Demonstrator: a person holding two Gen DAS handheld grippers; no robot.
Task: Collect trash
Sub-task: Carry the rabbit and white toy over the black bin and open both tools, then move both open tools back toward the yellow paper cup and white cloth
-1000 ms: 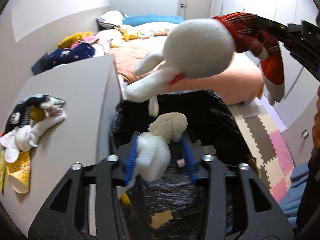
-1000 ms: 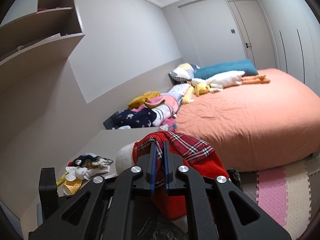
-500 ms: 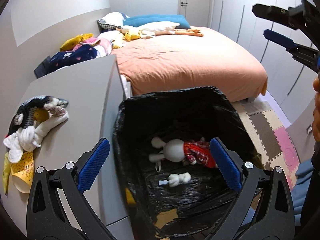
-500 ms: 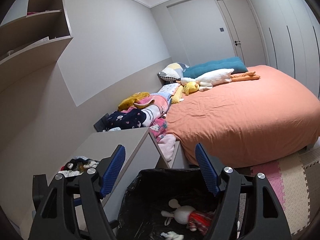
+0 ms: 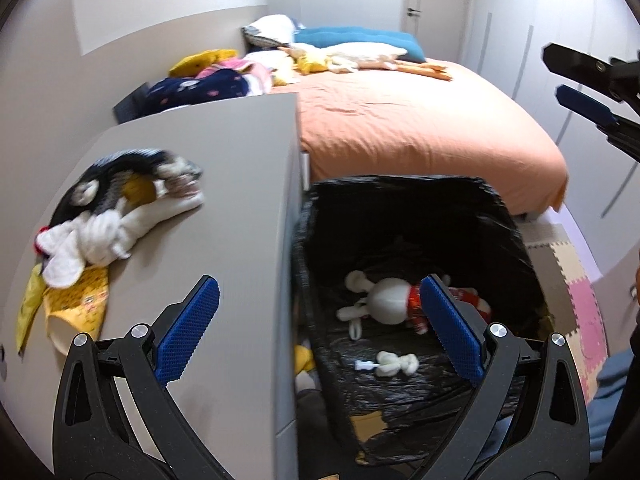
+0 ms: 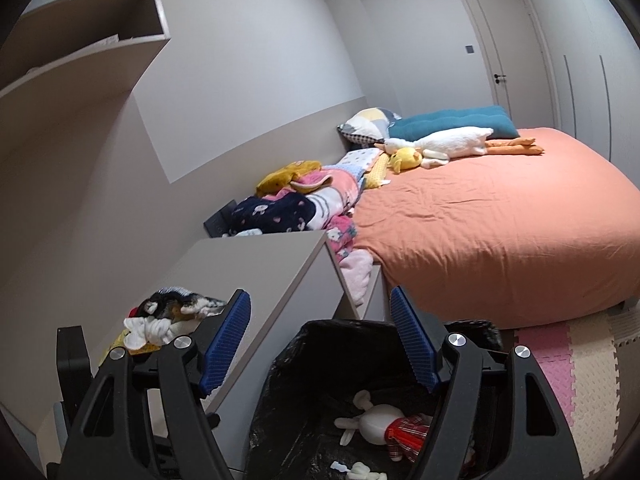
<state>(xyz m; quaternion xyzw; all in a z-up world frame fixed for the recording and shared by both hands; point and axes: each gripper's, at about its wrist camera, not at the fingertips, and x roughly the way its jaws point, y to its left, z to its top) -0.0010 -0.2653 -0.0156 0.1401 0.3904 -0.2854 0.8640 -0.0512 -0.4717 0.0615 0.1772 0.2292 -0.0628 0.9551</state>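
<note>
Hovering right over the bin, both claws are spread wide with nothing between the pads. The left gripper [image 5: 316, 324] straddles the edge where the grey cabinet top [image 5: 224, 184] meets the trash bin [image 5: 404, 188]; the right gripper [image 6: 320, 338] hangs above the bin's near rim, and its blue pads also show at the far right edge of the left view, cut off by the frame.

The bin is lined with a black bag and holds the white plush bunny [image 5: 390, 302] in its red plaid outfit, lying on its side at the bottom. Just in front of it sits a smaller white fluffy bit [image 5: 396, 362]. There's something yellow [image 5: 302, 356] wedged between the liner and the cabinet side, can't make out what it is.

On the cabinet top to the left there's a pile of socks and soft stuff [image 5: 120, 212], blurry, lying partly on a yellow paper cup [image 5: 78, 308].

Past the bin is the bed [image 6: 492, 232] with an orange cover, a goose plush [image 6: 448, 142] and a teal pillow [image 6: 452, 122] near the headboard, plus a heap of folded clothes [image 6: 296, 200] along the wall. Foam puzzle mats [image 6: 560, 356] cover the floor on the right, a door [image 6: 504, 48] at the far end
</note>
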